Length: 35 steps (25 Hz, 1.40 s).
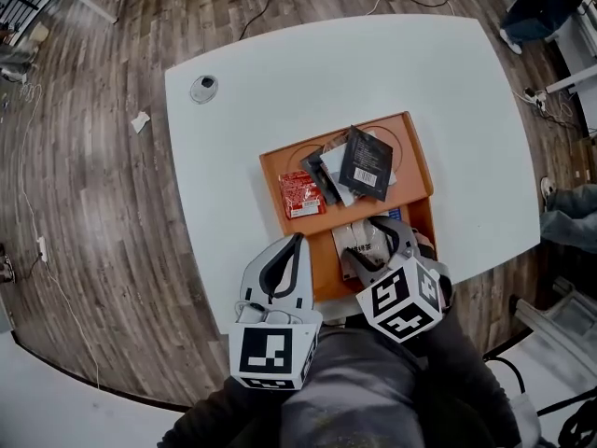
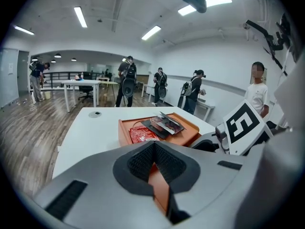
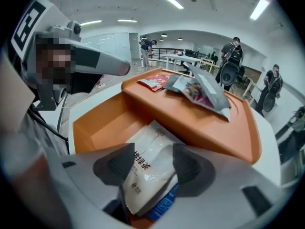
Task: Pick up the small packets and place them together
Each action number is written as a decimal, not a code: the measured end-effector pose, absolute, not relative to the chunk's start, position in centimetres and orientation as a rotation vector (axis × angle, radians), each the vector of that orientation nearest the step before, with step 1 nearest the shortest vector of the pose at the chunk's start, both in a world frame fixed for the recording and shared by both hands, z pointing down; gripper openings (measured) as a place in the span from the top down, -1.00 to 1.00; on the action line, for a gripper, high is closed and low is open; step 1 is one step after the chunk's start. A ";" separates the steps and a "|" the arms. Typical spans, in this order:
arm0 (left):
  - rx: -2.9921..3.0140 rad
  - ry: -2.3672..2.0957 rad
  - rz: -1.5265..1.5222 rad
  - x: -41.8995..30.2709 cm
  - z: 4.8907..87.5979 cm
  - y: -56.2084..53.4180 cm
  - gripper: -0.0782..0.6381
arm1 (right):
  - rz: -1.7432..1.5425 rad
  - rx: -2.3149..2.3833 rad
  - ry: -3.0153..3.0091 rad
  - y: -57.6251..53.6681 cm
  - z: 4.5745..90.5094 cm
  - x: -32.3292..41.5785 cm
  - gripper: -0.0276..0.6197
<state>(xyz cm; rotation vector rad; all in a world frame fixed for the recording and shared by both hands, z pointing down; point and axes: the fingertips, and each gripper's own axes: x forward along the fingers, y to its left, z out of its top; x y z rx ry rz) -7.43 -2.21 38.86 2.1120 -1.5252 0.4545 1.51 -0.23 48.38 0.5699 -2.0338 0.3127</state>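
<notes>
Packets first. The one I'm on is a white packet (image 3: 145, 173) with dark printed characters down one side. It's soft and a bit puffy, and it's lying in the near, lower compartment of the orange tray (image 1: 415, 157). It sits on a blue packet (image 3: 165, 207), of which only a corner pokes out.

My right gripper (image 3: 152, 162) is angled down over it with the jaws spread wide, one on each side of the white packet. As far as I can see the pads aren't squeezing it, so it's just lying between them.

More packets are on the far, raised part of the tray. A red packet (image 1: 301, 195) lies flat at the left. Beside it there's a loose heap where a black packet (image 1: 366, 163) with a white label leans on another dark packet (image 1: 322, 174). From the right gripper view, one in that heap shows a silvery face with a colourful picture.

My left gripper (image 2: 153, 146) hangs just off the tray's near left edge, jaws pinched together with nothing in them.

Tray's on a white table (image 1: 280, 63) with a round cap (image 1: 204, 88) near its far left corner. Wood floor (image 1: 93, 203) all around, and a few people (image 2: 127, 80) standing further back in the room.
</notes>
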 end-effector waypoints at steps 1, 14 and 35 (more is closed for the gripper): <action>2.108 -1.523 0.459 -7.5 39.0 -2.2 0.79 | 0.327 0.570 -2.039 -0.3 48.4 1.5 0.18; 2.107 -1.532 0.454 -7.6 39.1 -2.0 0.79 | 0.297 0.540 -2.089 0.2 47.9 0.5 0.84; 2.305 -1.559 0.349 -7.1 32.2 0.6 0.79 | 0.109 0.696 -2.197 2.1 38.7 -1.3 0.84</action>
